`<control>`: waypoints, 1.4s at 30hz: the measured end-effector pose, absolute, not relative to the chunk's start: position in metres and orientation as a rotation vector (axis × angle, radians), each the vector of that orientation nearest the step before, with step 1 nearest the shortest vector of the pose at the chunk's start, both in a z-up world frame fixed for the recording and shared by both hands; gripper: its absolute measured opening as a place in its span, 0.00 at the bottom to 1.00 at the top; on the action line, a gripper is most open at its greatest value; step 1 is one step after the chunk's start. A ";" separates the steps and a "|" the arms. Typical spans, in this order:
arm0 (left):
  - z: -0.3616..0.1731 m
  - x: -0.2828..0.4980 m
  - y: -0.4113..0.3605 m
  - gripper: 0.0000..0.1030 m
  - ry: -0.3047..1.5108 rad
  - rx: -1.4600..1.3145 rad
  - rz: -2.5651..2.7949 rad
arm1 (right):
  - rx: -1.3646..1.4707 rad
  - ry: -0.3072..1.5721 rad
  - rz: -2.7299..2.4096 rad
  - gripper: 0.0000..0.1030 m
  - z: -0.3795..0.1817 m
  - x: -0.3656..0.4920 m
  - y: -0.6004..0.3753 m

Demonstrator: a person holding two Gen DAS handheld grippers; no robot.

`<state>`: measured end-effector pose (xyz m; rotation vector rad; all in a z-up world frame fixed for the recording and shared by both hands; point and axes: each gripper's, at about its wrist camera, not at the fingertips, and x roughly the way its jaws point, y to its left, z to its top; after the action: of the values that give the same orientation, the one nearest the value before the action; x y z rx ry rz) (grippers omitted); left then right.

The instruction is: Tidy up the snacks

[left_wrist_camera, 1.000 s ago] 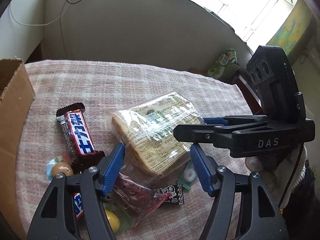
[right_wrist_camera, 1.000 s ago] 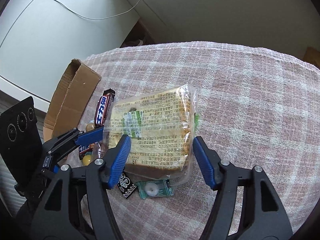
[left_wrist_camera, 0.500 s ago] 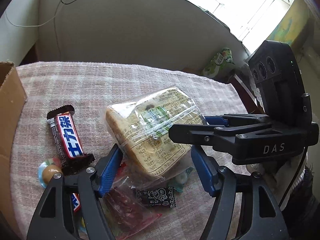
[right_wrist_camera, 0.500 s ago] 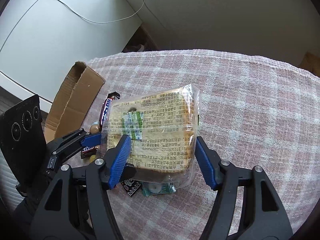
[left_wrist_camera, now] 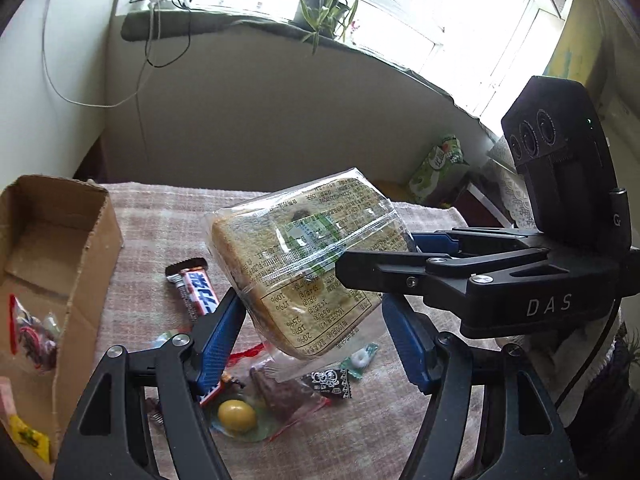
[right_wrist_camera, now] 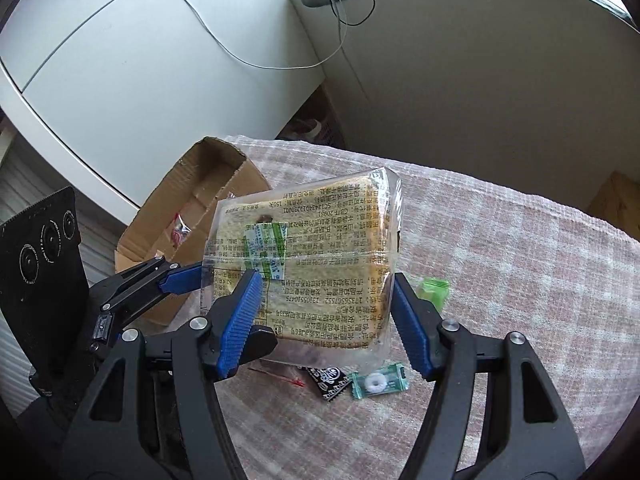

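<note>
Fingers on the right gripper (right_wrist_camera: 326, 320) are clamped on the bagged bread (right_wrist_camera: 308, 264) from both sides, so the pack hangs tilted above the counter (right_wrist_camera: 500, 248), clear of the cloth; in the left wrist view the same bread (left_wrist_camera: 308, 264) sits at about 12 o'clock from the left gripper (left_wrist_camera: 314, 344), whose blue fingers (left_wrist_camera: 222, 332) are spread wide with the pack between them, though I can't tell if they touch it; loose stuff lies underneath: a chocolate bar (left_wrist_camera: 196, 290) at 10 o'clock, a yellow round candy (left_wrist_camera: 236, 416) and a dark red packet (left_wrist_camera: 288, 398) near 6, a mint ring candy (right_wrist_camera: 378, 382) plus a small black packet (right_wrist_camera: 330, 378); the cardboard box (left_wrist_camera: 92, 264) stands at 9 o'clock with a few wrapped bits inside; a green packet (right_wrist_camera: 432, 290) lies at 3 o'clock.
</note>
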<state>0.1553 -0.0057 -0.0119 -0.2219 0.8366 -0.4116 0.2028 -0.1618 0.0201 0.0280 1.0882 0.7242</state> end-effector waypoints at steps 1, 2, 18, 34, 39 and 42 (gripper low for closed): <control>-0.010 0.152 0.001 0.67 0.827 -0.223 -0.400 | 0.021 1.082 0.736 0.66 0.023 0.202 -0.155; -0.008 0.150 0.006 0.67 0.820 -0.227 -0.387 | 0.013 1.076 0.747 0.66 0.026 0.201 -0.148; 0.001 0.101 0.120 0.67 0.743 -0.307 -0.159 | -0.099 1.045 0.958 0.66 0.040 0.188 -0.008; -0.016 0.073 0.191 0.65 0.741 -0.318 0.067 | -0.168 1.036 0.986 0.66 0.024 0.190 0.068; -0.015 0.064 0.199 0.65 0.738 -0.324 0.086 | -0.157 1.044 0.969 0.66 0.021 0.194 0.064; -0.013 0.063 0.197 0.65 0.737 -0.322 0.083 | -0.156 1.044 0.958 0.67 0.023 0.194 0.059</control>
<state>0.0632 0.1967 -0.0134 -0.3222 0.7372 0.0826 0.1939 0.0589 0.0226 -0.1562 1.0441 0.9577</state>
